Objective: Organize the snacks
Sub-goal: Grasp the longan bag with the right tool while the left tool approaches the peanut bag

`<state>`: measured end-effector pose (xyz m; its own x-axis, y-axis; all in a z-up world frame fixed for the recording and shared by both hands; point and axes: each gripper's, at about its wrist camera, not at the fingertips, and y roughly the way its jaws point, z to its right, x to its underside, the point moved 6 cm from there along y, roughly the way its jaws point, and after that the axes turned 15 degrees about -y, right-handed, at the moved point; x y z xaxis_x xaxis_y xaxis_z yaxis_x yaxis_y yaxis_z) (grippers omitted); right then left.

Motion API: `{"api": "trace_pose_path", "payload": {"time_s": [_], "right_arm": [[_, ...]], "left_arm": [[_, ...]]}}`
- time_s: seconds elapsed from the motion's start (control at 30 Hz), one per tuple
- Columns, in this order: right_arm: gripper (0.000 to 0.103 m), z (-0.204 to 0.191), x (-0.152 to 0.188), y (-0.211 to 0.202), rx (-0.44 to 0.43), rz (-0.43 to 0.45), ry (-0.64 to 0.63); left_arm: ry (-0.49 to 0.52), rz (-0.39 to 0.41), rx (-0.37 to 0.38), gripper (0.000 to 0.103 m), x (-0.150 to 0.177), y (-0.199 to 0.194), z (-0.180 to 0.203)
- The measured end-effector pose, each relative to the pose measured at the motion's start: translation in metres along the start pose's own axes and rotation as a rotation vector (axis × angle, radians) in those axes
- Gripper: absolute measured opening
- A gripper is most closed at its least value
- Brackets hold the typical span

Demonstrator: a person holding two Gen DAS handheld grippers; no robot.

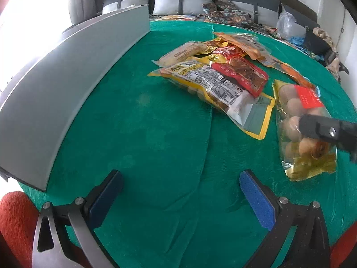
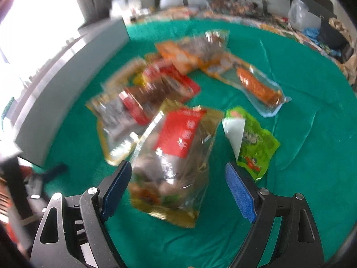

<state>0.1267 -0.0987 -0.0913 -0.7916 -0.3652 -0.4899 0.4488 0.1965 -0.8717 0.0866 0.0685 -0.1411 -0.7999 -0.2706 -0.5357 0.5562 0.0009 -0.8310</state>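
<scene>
Right wrist view: right tool (image 2: 176, 186) wide open around clear gold-edged pouch of brown balls (image 2: 176, 156).
Left tool (image 1: 180, 196): wide open above green cloth-covered desk (image 1: 142, 134).

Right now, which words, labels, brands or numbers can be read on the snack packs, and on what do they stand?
None can be read as text.
Bag of round balls: white marks on its red label, too small.
Yellow-edged pack: white panel of fine print, too small.
Red pack: lettering too small.
Green pack: blurred.
Right wrist view: motion-blurred throughout.
</scene>
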Motion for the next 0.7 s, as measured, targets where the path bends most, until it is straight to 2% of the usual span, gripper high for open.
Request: {"api": "trace_pose_path", "payload": {"time_s": [0.1, 0.17, 0.23, 0.33, 0.43, 0.5, 0.63, 0.7], "right_arm": [[0.088, 0.006, 0.004, 0.001, -0.022, 0.001, 0.058], [0.087, 0.01, 0.008, -0.005, -0.027, -0.045, 0.094], [0.087, 0.005, 0.005, -0.015, -0.069, -0.041, 0.101], [0.088, -0.01, -0.001, -0.021, -0.054, -0.04, 0.038], [0.089, -0.02, 0.0, -0.001, -0.03, -0.121, -0.04], [0.086, -0.019, 0.004, 0.01, 0.005, -0.149, -0.078], [0.076, -0.001, 0.008, -0.001, -0.006, -0.066, 0.024], [0.074, 0.006, 0.01, -0.014, -0.064, -0.019, 0.073]], "left_arm": [[0.004, 0.007, 0.005, 0.103, -0.001, 0.0, 0.0], [0.006, 0.004, 0.005, 0.103, -0.002, 0.0, -0.001], [0.005, -0.004, 0.003, 0.103, -0.003, 0.001, -0.001], [-0.008, -0.032, -0.011, 0.103, -0.003, 0.001, -0.004], [-0.032, -0.048, -0.031, 0.103, -0.001, -0.001, -0.015], [-0.047, -0.05, -0.04, 0.103, 0.0, -0.003, -0.024], [-0.087, -0.045, -0.06, 0.103, -0.002, -0.003, -0.036], [-0.096, -0.045, -0.069, 0.103, -0.005, -0.001, -0.036]]}}
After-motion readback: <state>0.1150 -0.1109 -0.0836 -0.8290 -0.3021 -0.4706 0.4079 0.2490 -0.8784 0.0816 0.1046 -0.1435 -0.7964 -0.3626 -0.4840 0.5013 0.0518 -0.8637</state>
